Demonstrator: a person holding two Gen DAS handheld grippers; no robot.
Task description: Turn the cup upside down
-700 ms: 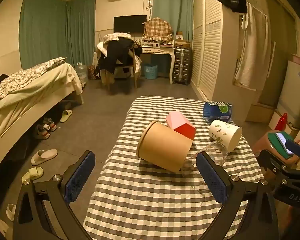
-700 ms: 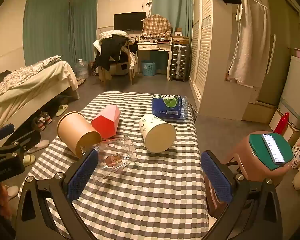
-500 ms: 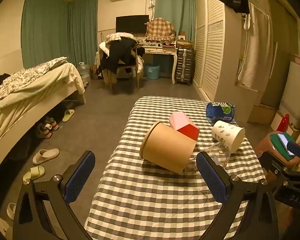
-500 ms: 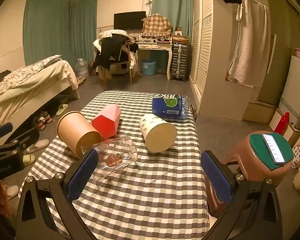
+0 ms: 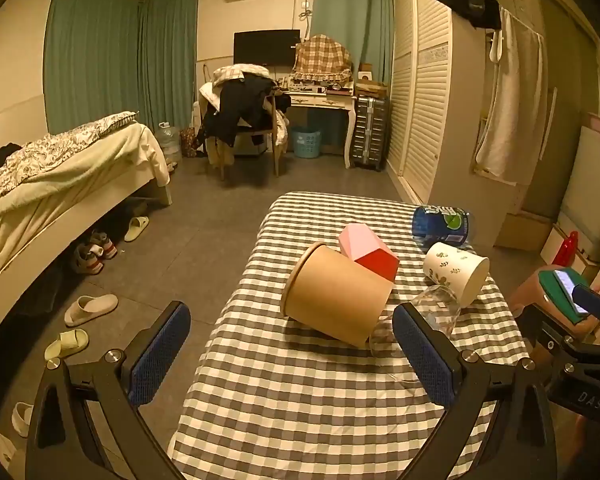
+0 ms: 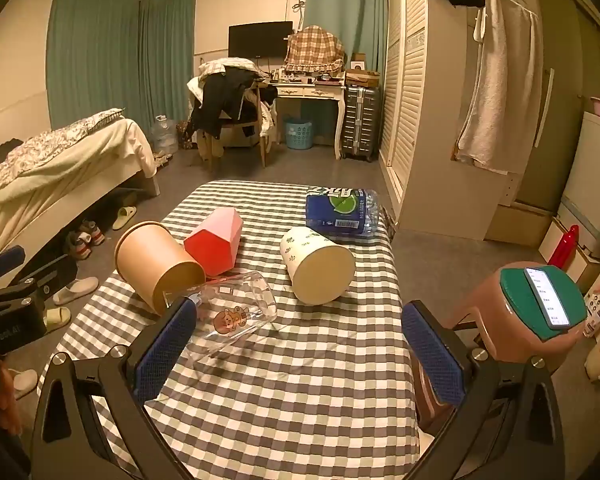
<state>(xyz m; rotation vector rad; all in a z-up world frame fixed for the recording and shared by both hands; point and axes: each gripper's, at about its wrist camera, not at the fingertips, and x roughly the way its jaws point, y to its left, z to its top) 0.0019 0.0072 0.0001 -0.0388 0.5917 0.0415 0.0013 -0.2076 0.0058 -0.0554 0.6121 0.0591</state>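
Cups, four, all on their sides on checked grey-and-white tablecloth [image 6: 300, 380]: brown kraft-paper tub [image 6: 158, 266] at left w/ rim facing far-left; faceted pink-and-red cup [image 6: 216, 244] just right of it, touching; clear glass cup w/ bear print [image 6: 232, 312] nearest, its far end against tub's base; white paper cup w/ leaf print [image 6: 318, 266] right of centre, apart from glass. Blue-labelled plastic bottle [image 6: 340, 210] lies at far right edge, just behind white cup. Left gripper [image 5: 288, 354] spread wide, holding nothing, near edge of table. Right gripper [image 6: 298, 346] likewise wide, empty; glass cup lies just past its left finger. Brown stool w/ green top [image 6: 540, 304] and phone [image 6: 546, 298] to right of table.
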